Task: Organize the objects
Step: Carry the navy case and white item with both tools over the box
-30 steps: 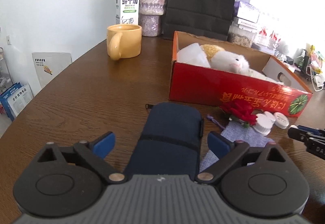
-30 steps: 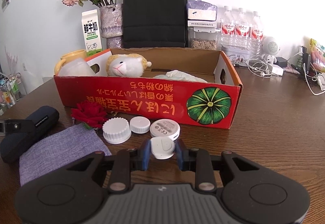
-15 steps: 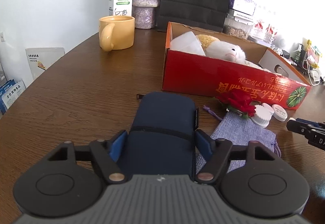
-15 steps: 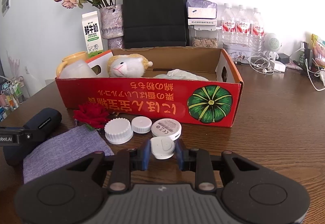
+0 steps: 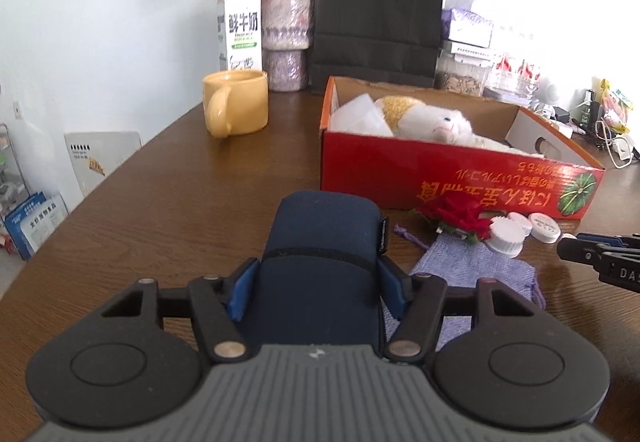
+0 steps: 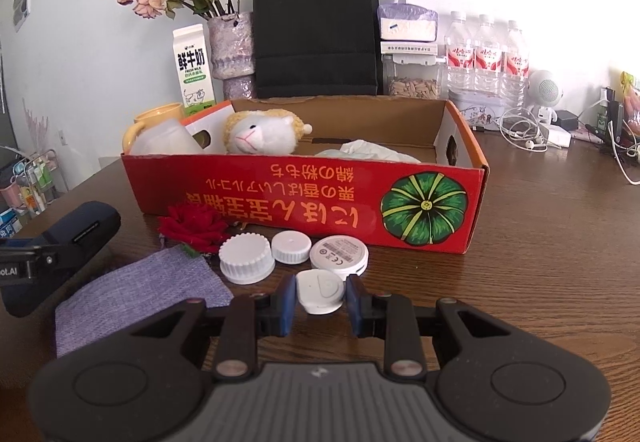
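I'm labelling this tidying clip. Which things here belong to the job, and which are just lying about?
In the job:
- navy pouch, clamped in left tool
- small white disc, clamped in right tool
- red box
- white caps
- purple cloth bag
- red flower

Lying about:
- yellow mug
- milk carton
- black paper bag
- water bottles

left of the red box [image 5: 400, 169] the counter [image 5: 192, 201] lies bare up to the yellow mug [image 5: 236, 107], an open lane. in front of the box the way is crowded: a red flower [image 6: 194, 228], three white caps [image 6: 294, 248] and a purple pouch [image 6: 136, 294] lie close together. behind the box a black bag [image 6: 316, 29], vase [image 6: 234, 49] and water bottles [image 6: 486, 53] wall off the back. right of the box the counter is free toward the tangled cables [image 6: 524, 131].
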The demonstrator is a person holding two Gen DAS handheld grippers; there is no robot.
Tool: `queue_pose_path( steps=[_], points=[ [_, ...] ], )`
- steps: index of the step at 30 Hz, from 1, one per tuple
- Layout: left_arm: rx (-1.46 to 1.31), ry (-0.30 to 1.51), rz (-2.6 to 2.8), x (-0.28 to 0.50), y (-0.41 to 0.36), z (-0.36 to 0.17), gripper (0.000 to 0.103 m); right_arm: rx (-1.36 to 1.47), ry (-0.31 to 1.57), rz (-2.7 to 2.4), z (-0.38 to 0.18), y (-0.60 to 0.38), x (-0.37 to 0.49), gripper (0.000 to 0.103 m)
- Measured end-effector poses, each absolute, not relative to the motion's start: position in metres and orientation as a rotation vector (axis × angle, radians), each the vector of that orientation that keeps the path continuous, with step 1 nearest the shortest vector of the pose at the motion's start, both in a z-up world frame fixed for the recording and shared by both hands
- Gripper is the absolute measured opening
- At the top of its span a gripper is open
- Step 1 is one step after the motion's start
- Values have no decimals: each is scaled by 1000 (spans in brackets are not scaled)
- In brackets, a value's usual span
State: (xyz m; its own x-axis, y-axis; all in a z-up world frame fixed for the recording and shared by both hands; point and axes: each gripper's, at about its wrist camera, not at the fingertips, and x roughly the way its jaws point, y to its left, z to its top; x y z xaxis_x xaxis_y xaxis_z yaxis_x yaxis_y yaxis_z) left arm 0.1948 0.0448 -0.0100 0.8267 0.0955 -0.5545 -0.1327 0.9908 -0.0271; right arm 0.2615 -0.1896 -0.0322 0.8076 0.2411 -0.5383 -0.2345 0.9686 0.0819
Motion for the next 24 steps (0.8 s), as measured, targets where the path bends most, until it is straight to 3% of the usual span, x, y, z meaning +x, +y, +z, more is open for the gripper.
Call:
queue_pose_path(
  steps=[11,24],
  points=[
    [-69,481,52,199,20,35,63,-60,469,305,-3,-179,248,26],
    [-121,420,-4,288,-26,68,63,-98,364,272,42,-182,312,26]
  ],
)
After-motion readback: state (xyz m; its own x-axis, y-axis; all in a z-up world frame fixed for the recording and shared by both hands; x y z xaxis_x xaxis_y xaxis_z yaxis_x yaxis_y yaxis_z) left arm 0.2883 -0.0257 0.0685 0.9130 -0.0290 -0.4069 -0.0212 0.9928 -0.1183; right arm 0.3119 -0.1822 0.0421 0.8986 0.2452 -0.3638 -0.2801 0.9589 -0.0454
